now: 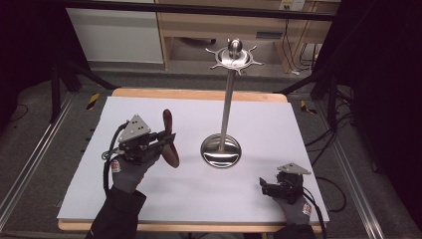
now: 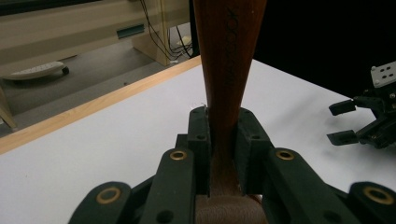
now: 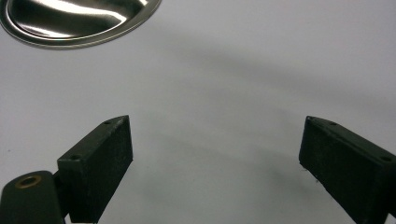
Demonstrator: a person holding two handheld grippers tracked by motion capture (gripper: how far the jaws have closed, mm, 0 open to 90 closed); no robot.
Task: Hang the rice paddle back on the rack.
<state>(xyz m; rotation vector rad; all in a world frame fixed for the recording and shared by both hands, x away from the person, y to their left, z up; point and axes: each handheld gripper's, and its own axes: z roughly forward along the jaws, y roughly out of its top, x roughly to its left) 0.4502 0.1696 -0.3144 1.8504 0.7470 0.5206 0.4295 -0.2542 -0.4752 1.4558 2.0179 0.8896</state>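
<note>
Metal stand (image 1: 221, 149) beside wooden utensil (image 1: 170, 142)

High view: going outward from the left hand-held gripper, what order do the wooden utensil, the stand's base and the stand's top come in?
From the left hand-held gripper:
1. Wooden utensil, clamped in its jaws.
2. Stand's base, to its right on the table.
3. Stand's top, high up, far side.

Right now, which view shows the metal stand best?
The high view: the metal stand shows whole, with round base, upright pole and hook ring on top, standing on the white table. The right gripper view catches only the edge of its shiny base. The left gripper view looks along the wooden handle instead.
</note>
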